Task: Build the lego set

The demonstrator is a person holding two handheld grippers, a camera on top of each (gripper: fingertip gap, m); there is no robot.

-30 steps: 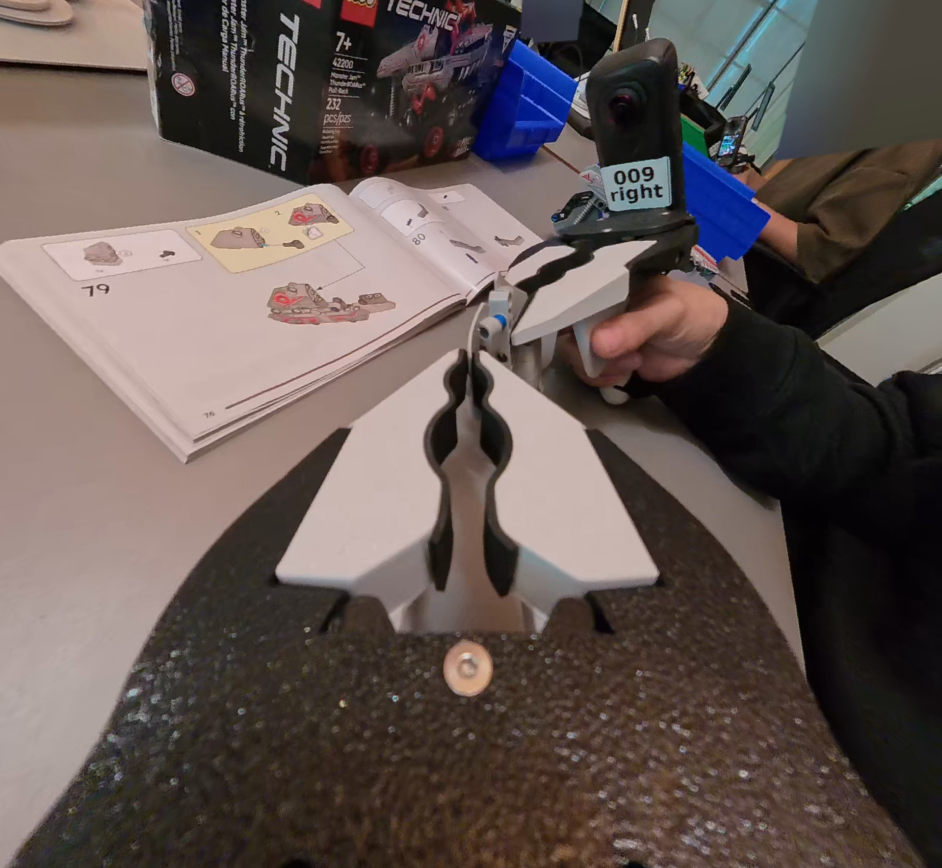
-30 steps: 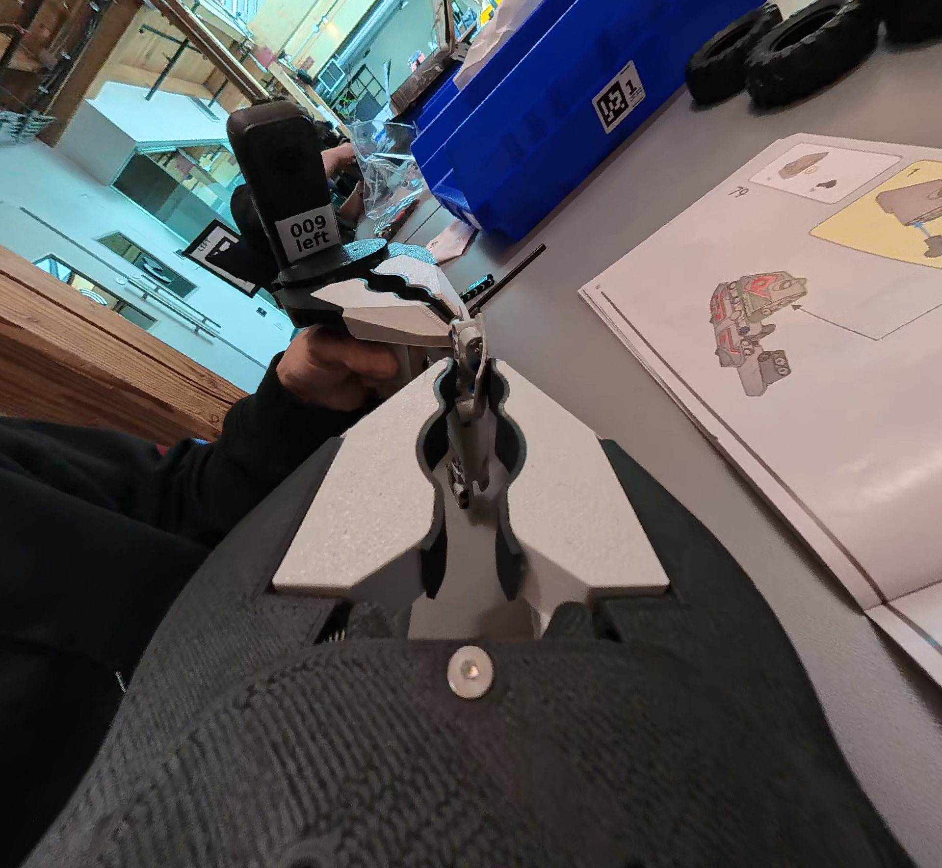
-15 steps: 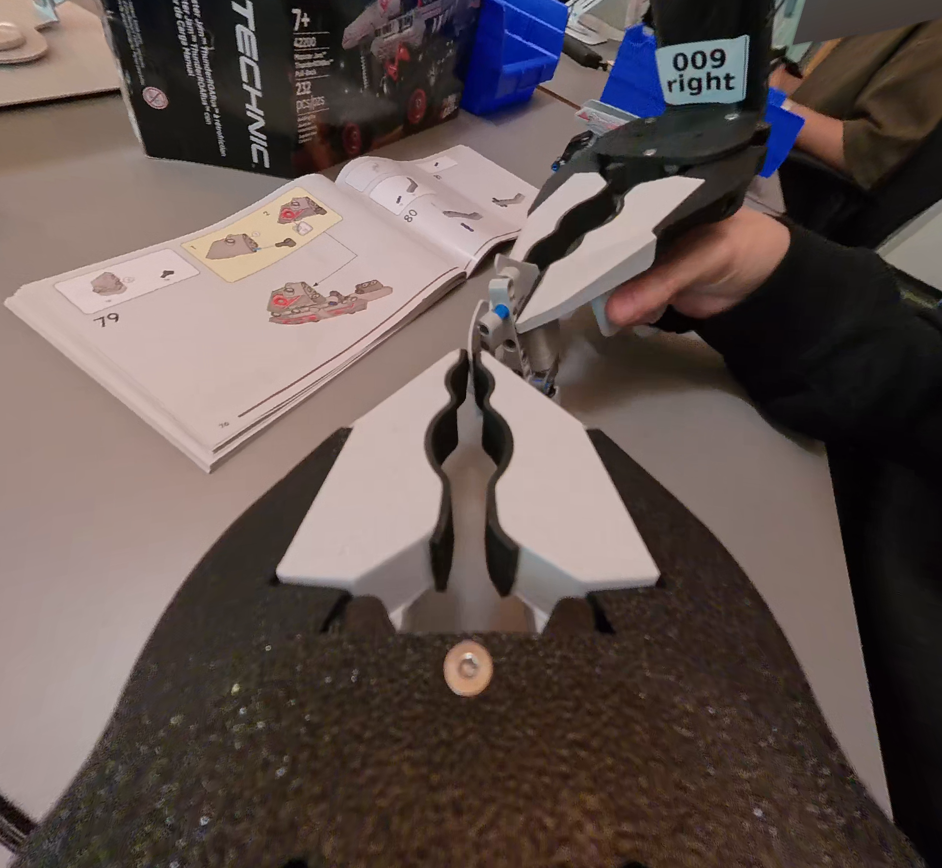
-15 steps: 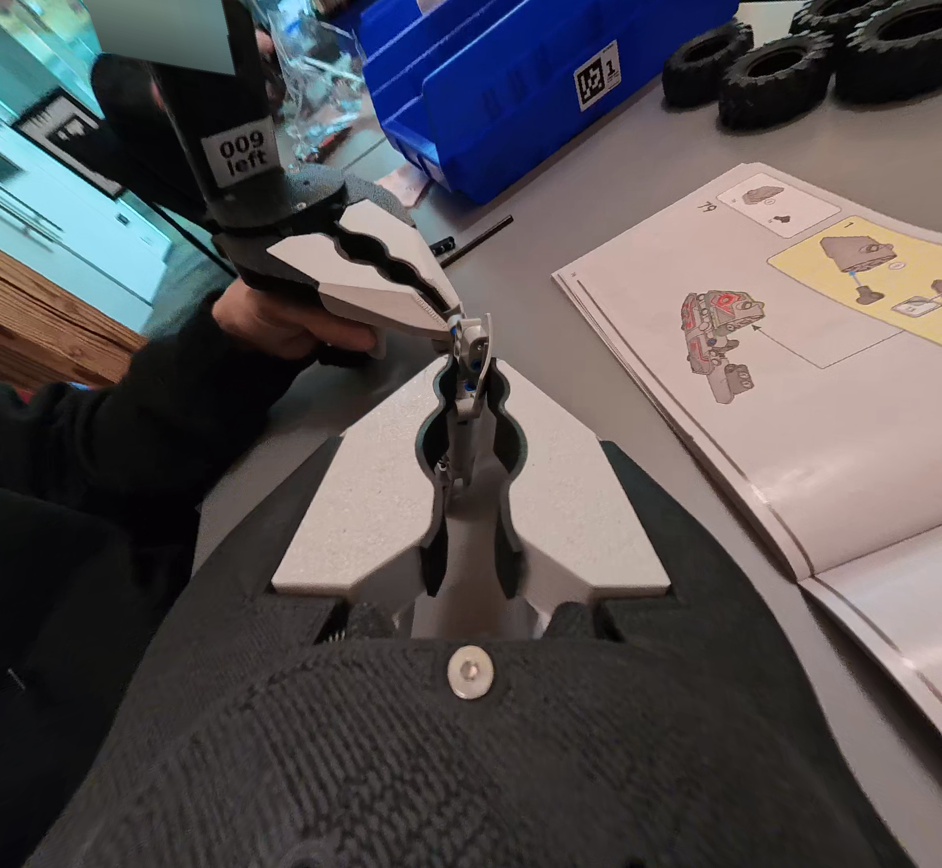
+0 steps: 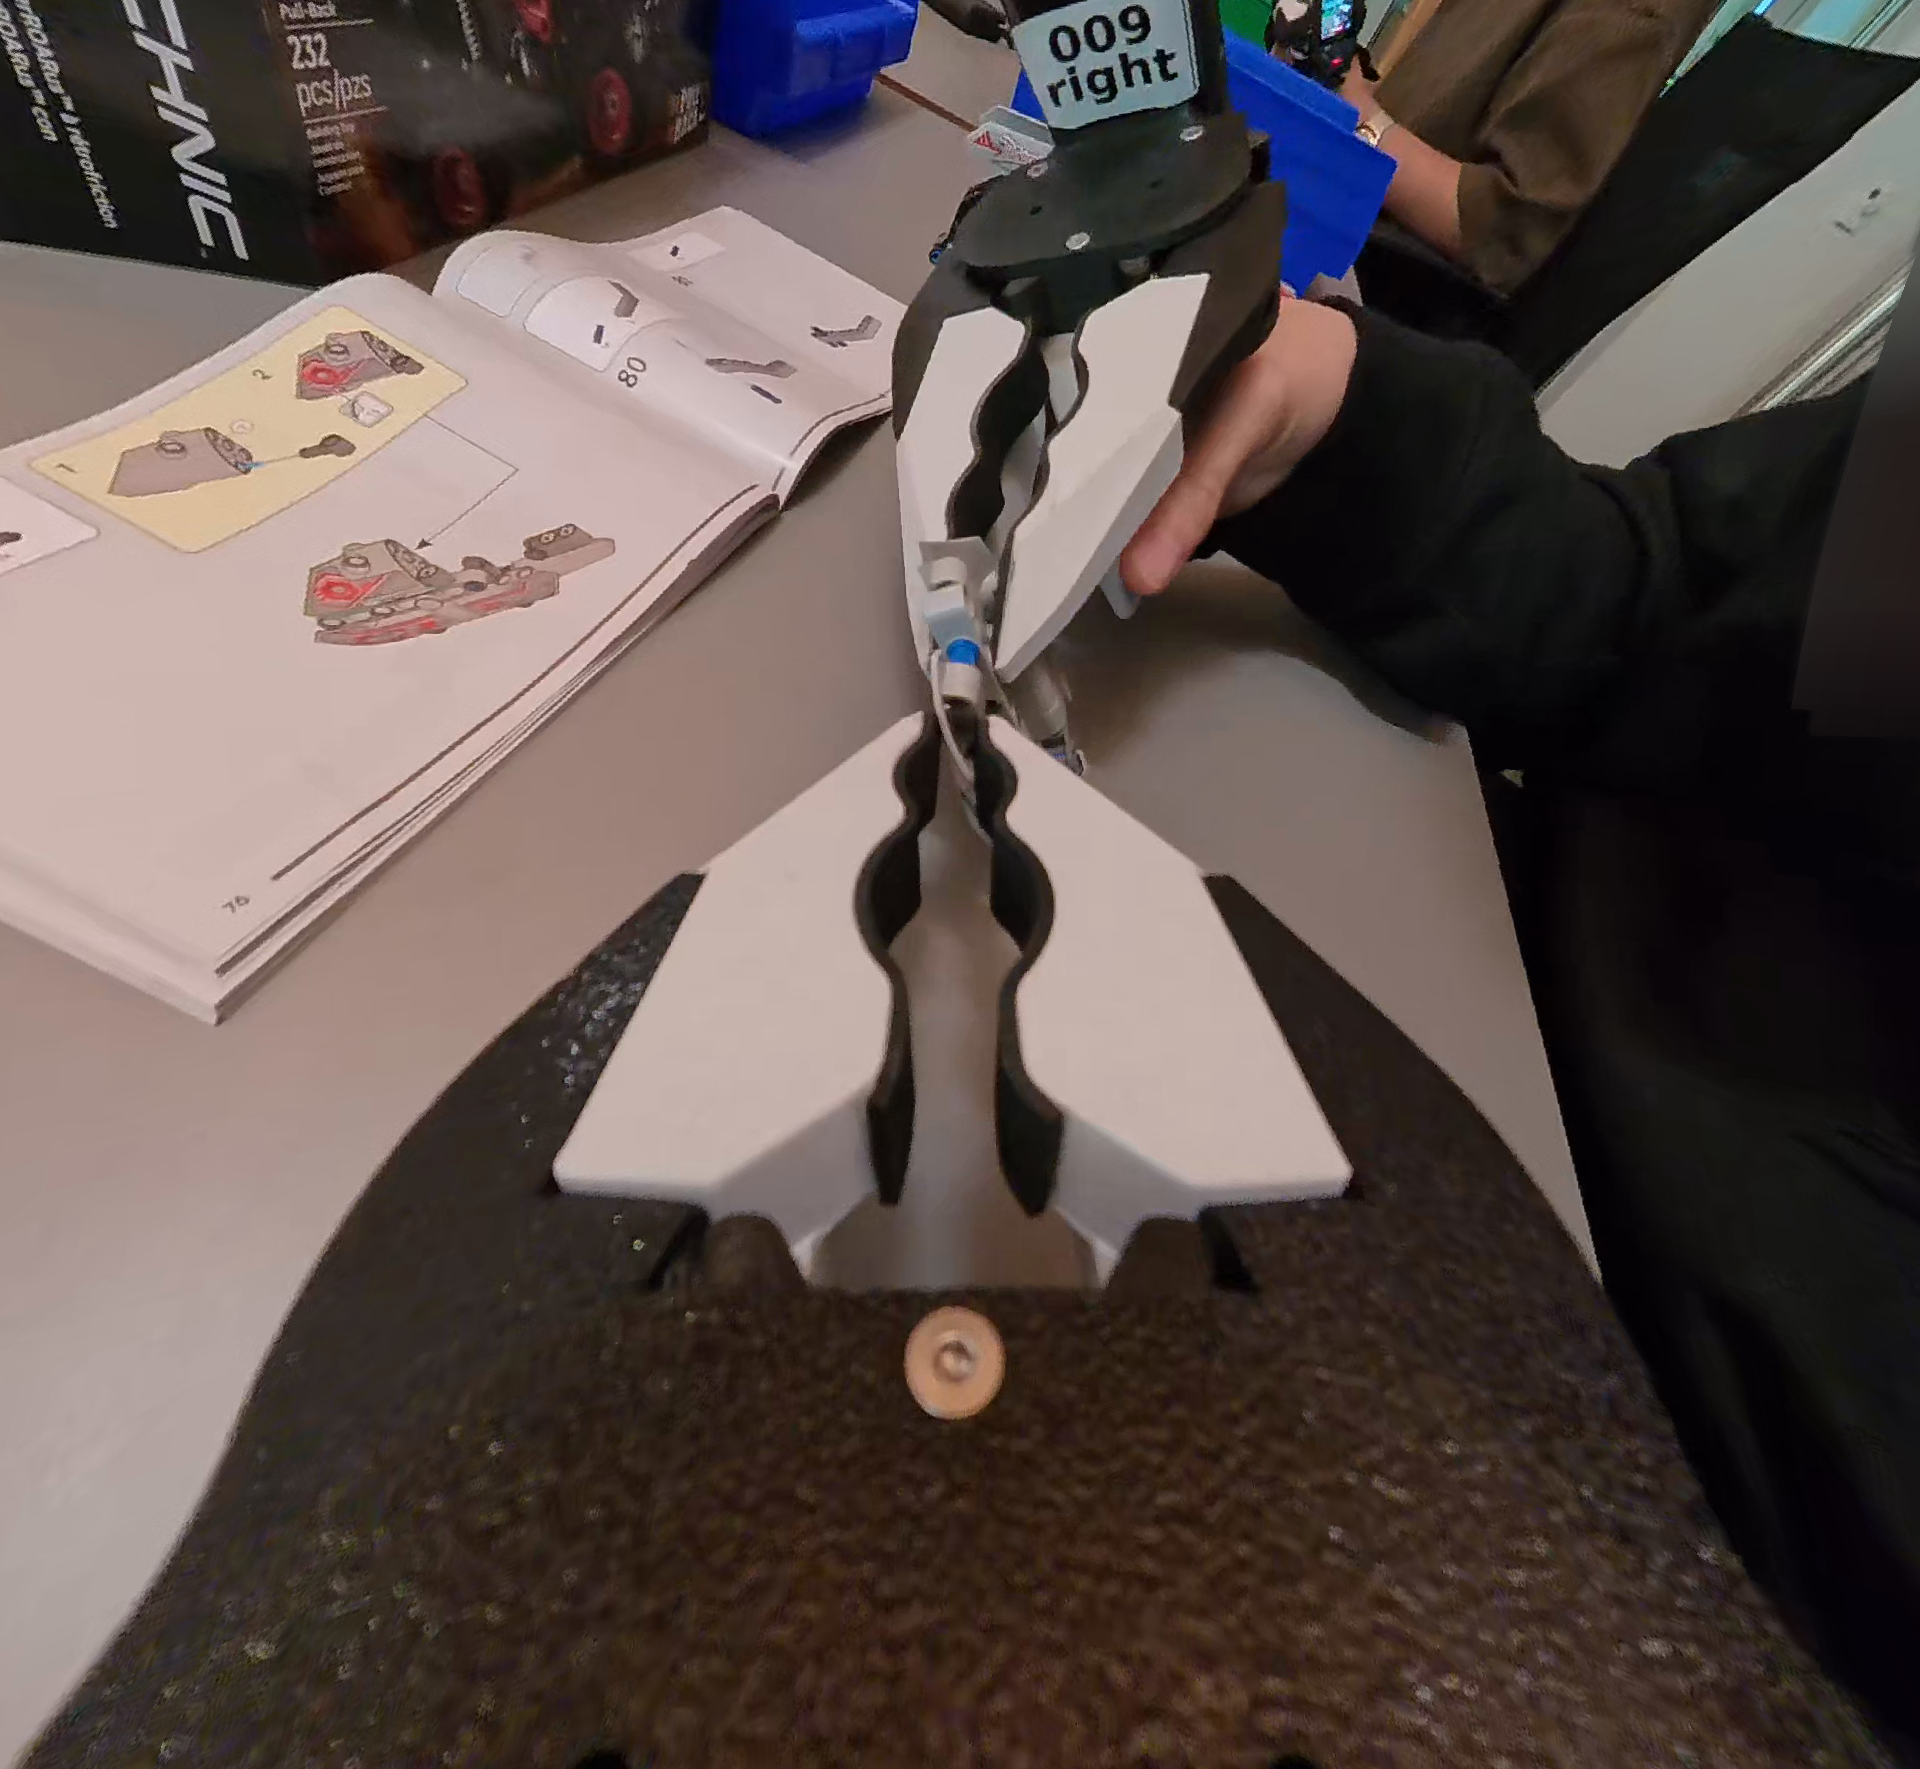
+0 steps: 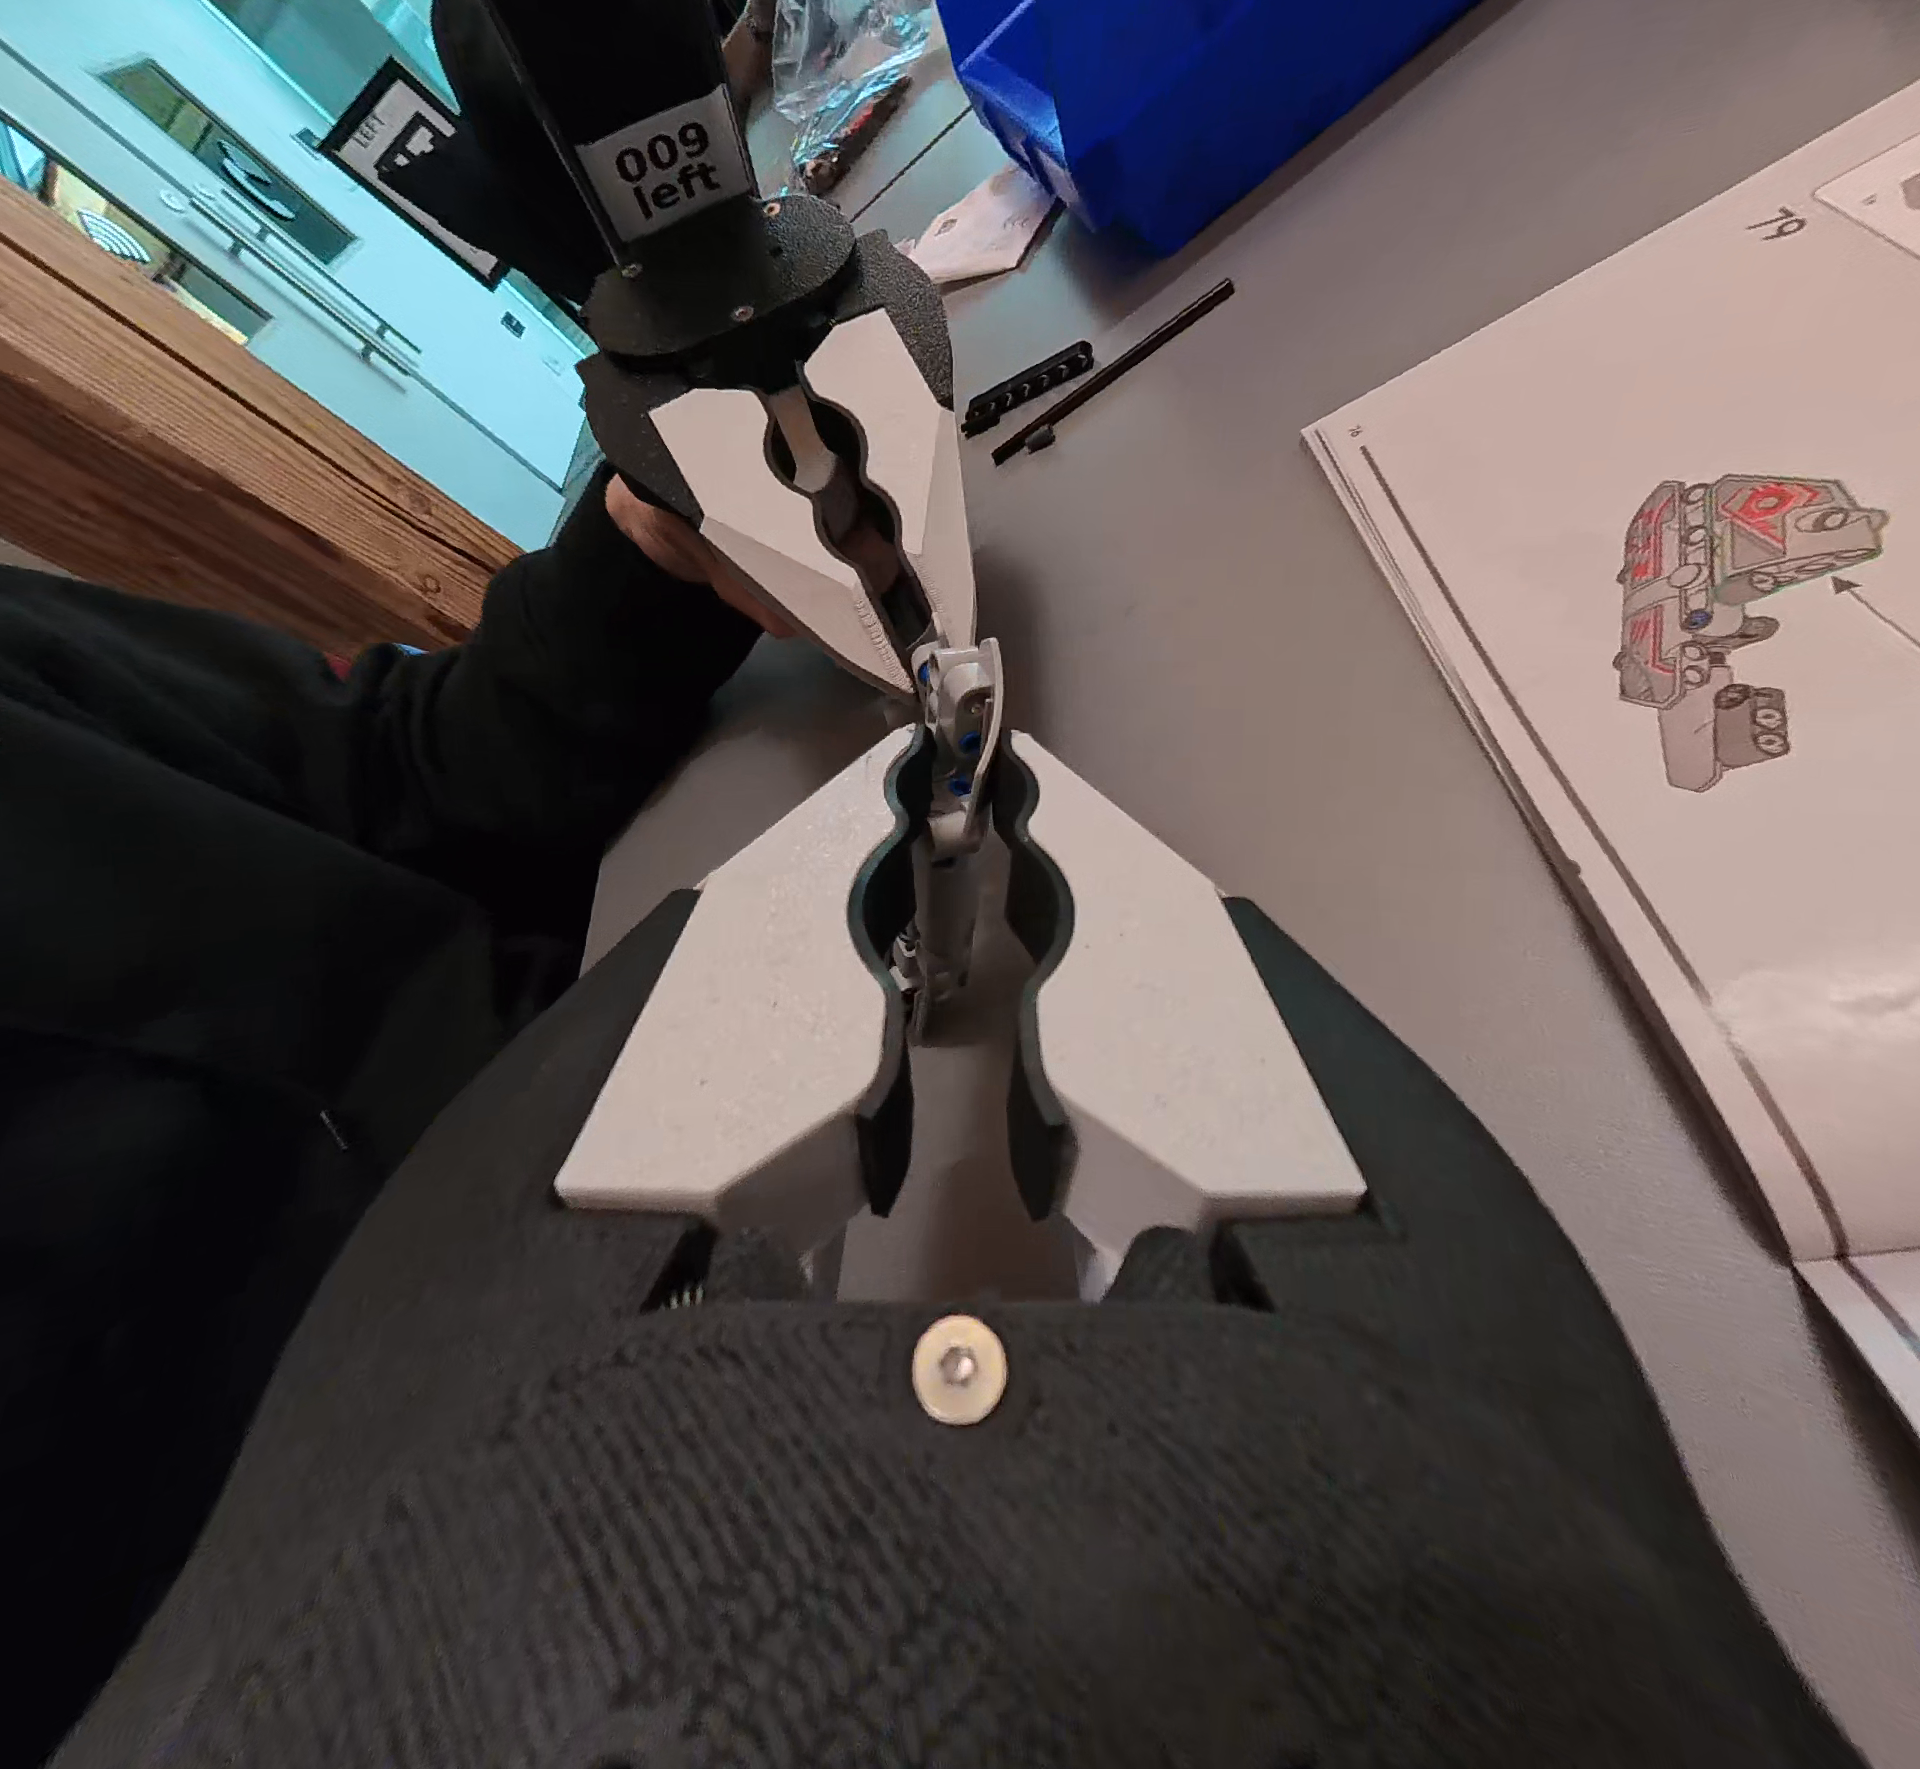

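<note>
On my far left a black set box (image 5: 312, 46) with printed branding and a truck picture stands at the back of the grey desk (image 5: 156, 1200). Beside it the instruction booklet (image 5: 343, 576) lies open on numbered build-step diagrams. Right of centre, my left gripper (image 5: 958, 732) is clenched on the lower end of the grey lego assembly (image 5: 951, 628) with blue pins, held above the desk. My right gripper (image 6: 951, 763), wearing a white tag like its partner, is clamped on the same assembly from the opposite end. From the right wrist view, a black axle (image 6: 1117, 384) lies before a blue bin (image 6: 1247, 26) carrying a square coded sticker.
</note>
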